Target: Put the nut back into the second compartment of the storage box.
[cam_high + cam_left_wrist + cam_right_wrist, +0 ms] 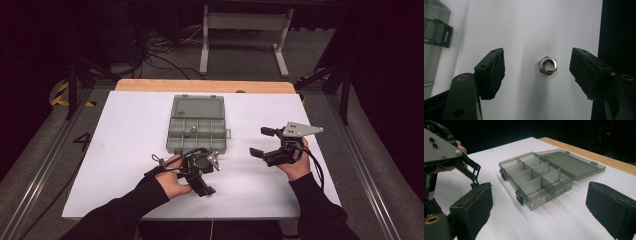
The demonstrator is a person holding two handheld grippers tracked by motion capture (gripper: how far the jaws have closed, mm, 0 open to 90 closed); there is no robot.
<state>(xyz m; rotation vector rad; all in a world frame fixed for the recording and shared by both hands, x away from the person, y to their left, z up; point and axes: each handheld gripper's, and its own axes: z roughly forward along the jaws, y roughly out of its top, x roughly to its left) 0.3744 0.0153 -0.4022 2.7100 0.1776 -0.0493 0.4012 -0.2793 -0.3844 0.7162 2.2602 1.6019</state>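
A steel hex nut (548, 65) lies flat on the white table top, between the two black padded jaws of my left gripper (537, 62). The pads stand apart on either side of the nut and do not touch it. In the high view the left gripper (200, 172) points down at the table just in front of the open grey compartment box (195, 125). My right gripper (262, 142) is held to the right of the box, open, with nothing between its jaws. From the right gripper (540, 213) the box (541, 177) lies ahead, lid flat behind it.
A small metal part (190, 131) stands in one middle compartment of the box. The box's latch (439, 32) shows at the left edge of the left gripper view. The white sheet (125, 150) covers a wooden table (205, 86), and dark floor and frames surround it.
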